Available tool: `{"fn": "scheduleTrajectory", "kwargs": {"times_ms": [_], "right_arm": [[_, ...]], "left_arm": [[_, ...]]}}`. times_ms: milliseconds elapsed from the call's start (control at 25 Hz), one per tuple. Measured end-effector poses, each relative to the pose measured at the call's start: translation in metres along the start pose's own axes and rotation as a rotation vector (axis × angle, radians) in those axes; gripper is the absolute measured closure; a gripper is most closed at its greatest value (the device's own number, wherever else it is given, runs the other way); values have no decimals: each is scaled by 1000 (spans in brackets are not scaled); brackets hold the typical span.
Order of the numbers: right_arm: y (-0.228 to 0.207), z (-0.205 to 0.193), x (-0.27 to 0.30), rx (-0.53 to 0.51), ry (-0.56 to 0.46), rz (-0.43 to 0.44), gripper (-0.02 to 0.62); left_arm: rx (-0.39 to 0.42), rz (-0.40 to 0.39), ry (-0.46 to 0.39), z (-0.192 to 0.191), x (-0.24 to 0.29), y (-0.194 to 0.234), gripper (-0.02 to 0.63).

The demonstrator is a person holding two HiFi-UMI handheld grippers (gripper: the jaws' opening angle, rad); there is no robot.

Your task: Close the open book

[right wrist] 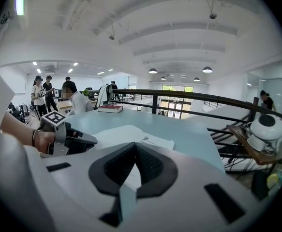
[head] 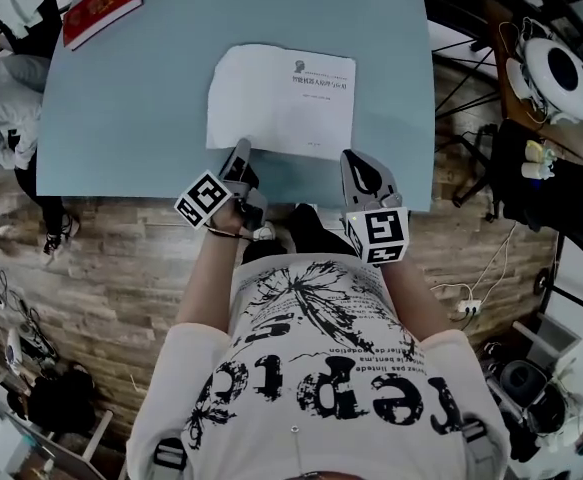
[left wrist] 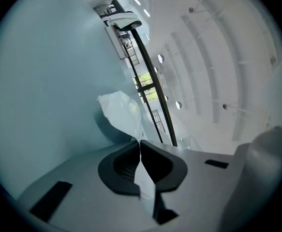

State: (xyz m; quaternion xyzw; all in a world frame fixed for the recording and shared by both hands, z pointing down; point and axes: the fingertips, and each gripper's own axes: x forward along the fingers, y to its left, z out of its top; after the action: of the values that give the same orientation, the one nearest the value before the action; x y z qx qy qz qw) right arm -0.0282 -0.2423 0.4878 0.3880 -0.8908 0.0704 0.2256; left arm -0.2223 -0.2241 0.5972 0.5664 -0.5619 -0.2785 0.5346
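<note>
The open book (head: 281,98) lies white and flat on the light blue table (head: 121,118), its printed page facing up. My left gripper (head: 240,151) is at the book's near left corner. In the left gripper view its jaws (left wrist: 140,144) are shut on a thin white page (left wrist: 121,111), which curls up beyond the tips. My right gripper (head: 352,160) sits at the book's near right corner. In the right gripper view its jaws (right wrist: 136,146) are shut with the tips meeting, and the book (right wrist: 131,133) lies just past them. I cannot see anything pinched there.
A red book (head: 101,6) lies at the table's far left corner. A black railing (right wrist: 203,98) runs behind the table. To the right stands a brown side table with a white appliance (head: 558,68). People stand in the far background of the right gripper view.
</note>
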Motion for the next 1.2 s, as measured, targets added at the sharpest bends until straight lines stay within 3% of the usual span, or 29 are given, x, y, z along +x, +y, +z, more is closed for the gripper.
{"fn": "scheduleTrajectory", "kwargs": {"times_ms": [320, 520, 920, 1200], "right_arm": [[-2, -5, -25, 56, -20, -63, 584], [-10, -7, -41, 92, -43, -103, 584], [-27, -26, -72, 170, -47, -167, 584], [-40, -31, -80, 204, -48, -198, 584]], "left_arm": [[504, 79, 89, -15, -3, -30, 584], [663, 68, 145, -35, 2, -47, 584], [1109, 98, 223, -76, 13, -63, 583], [1268, 87, 313, -102, 29, -66, 583]]}}
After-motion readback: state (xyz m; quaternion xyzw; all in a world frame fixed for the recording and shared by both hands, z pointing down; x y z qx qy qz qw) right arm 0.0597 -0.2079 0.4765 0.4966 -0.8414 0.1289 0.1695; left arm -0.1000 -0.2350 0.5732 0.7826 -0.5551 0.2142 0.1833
